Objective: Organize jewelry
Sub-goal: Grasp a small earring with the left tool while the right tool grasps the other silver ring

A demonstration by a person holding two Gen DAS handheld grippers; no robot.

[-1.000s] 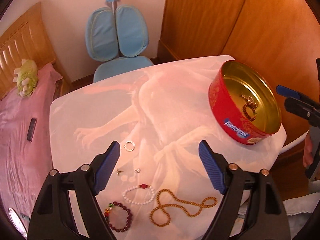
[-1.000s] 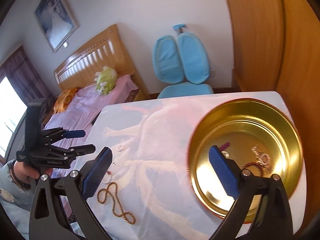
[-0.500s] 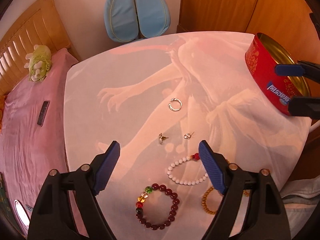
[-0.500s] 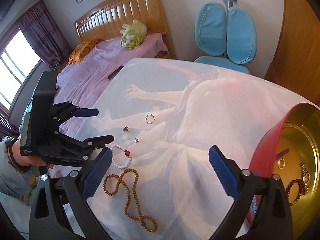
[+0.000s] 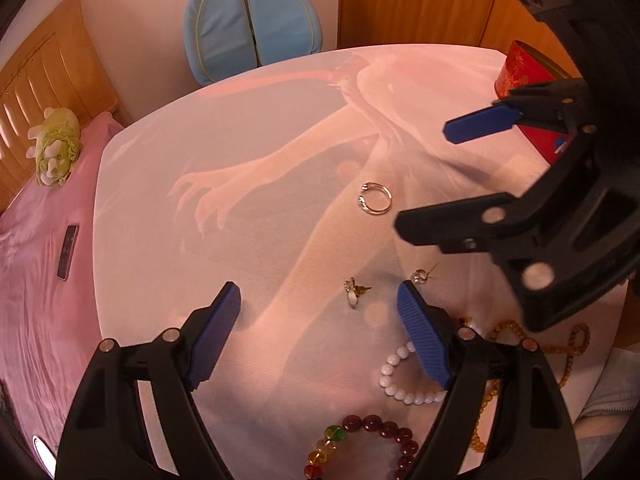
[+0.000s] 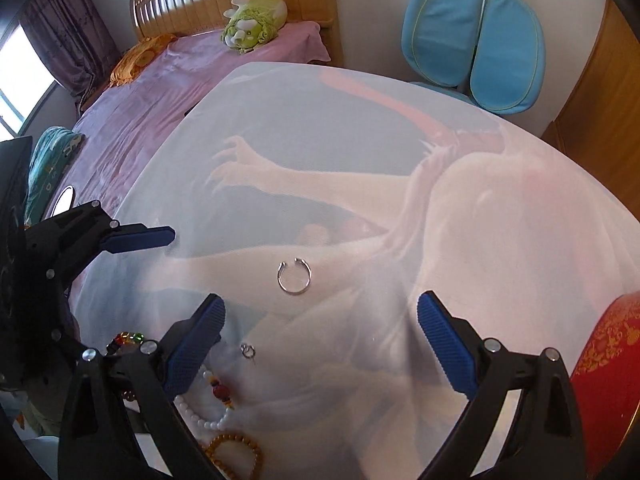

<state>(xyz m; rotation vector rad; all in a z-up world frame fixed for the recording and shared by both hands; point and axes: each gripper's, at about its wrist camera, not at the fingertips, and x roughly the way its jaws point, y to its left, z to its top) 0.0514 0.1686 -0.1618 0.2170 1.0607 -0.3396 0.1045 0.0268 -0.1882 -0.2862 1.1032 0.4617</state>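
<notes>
The right gripper, jaws spread and empty, is lining up on the silver ring at twelve o'clock; next, probably descending to pinch. The left gripper is hovering, also unclenched.

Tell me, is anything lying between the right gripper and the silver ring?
No. In the right wrist view, only bare printed tablecloth lies between the open right gripper and the silver ring; a small earring sits off to the left.
</notes>
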